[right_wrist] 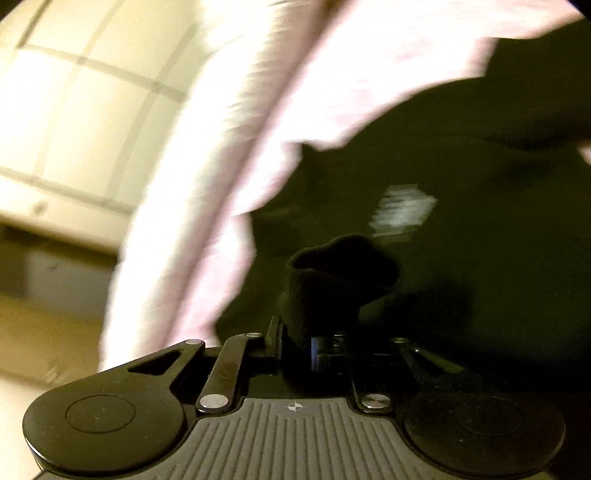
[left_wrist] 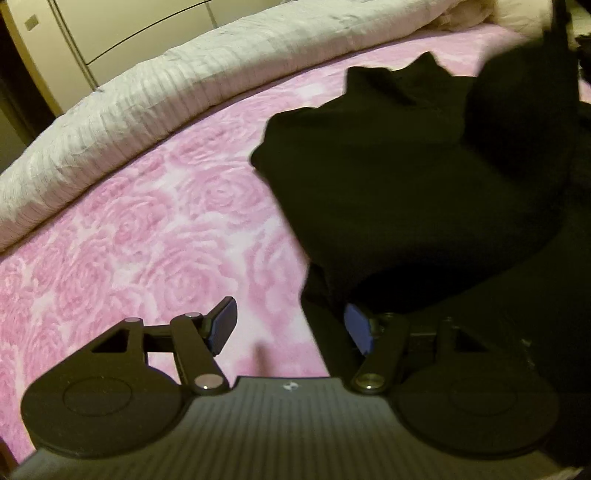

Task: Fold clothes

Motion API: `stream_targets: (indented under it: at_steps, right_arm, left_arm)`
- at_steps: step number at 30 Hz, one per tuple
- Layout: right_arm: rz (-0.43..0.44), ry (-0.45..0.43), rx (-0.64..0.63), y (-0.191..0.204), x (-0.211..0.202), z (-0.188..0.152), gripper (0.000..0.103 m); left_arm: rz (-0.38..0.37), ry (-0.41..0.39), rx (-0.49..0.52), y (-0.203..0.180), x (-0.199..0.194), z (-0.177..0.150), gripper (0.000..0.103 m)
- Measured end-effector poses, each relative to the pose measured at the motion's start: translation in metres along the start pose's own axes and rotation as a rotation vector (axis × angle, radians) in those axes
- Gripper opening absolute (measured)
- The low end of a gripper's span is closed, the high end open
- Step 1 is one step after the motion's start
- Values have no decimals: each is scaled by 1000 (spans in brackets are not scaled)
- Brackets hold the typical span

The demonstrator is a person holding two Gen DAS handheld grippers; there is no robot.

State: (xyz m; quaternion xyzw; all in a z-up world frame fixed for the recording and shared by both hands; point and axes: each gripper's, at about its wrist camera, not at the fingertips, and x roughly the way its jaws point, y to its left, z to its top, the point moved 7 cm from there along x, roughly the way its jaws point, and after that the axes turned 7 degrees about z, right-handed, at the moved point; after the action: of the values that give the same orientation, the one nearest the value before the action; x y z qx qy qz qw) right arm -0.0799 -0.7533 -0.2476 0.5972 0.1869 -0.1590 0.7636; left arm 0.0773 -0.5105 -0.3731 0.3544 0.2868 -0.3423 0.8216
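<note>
A black garment (left_wrist: pixel 406 177) lies on a bed with a pink rose-pattern sheet (left_wrist: pixel 147 240). In the left wrist view the dark cloth covers the right side of the picture, with part of it bunched up higher near the top right. A rolled white quilt (left_wrist: pixel 147 96) runs along the far edge of the bed, and behind it stands a cream wardrobe (left_wrist: pixel 122 26).

The left gripper (left_wrist: pixel 291 328) hangs low over the pink sheet, right at the near edge of the black cloth. Its two fingers are spread wide apart. The one with the blue pad (left_wrist: pixel 221 325) on the left is over bare sheet. The other finger (left_wrist: pixel 360 328) sits right at the edge of the cloth, and cloth covers part of it. Nothing is pinched between them.

In the right wrist view the picture is blurry. The right gripper (right_wrist: pixel 317 347) has its fingers closed close together on a fold of the black garment (right_wrist: pixel 461 258). A lump of the dark cloth (right_wrist: pixel 340 273) sticks up out of the fingers. A small pale label (right_wrist: pixel 402 208) shows on the cloth farther off. The pink sheet (right_wrist: pixel 221 184) runs past on the left, with a cream tiled floor (right_wrist: pixel 74 110) beyond it.
</note>
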Motion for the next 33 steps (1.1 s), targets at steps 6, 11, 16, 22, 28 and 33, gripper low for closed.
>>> stream_targets:
  at_steps: [6, 11, 16, 22, 28, 33]
  right_arm:
    - [460, -28, -269, 132, -16, 8, 12]
    - [136, -82, -132, 26, -15, 16, 12]
    - [-15, -96, -42, -32, -14, 4, 12]
    - [20, -91, 17, -26, -15, 14, 12]
    - [142, -167, -46, 23, -42, 42, 12]
    - [38, -169, -20, 1, -46, 50, 12]
  left_arm:
    - [188, 58, -253, 61, 11, -1, 53]
    - [93, 4, -170, 42, -10, -7, 54]
    - [-50, -47, -3, -19, -32, -9, 57]
    - [-21, -30, 145, -59, -5, -2, 57]
    - [102, -26, 15, -24, 16, 12, 63]
    - [63, 48, -348, 22, 19, -3, 65]
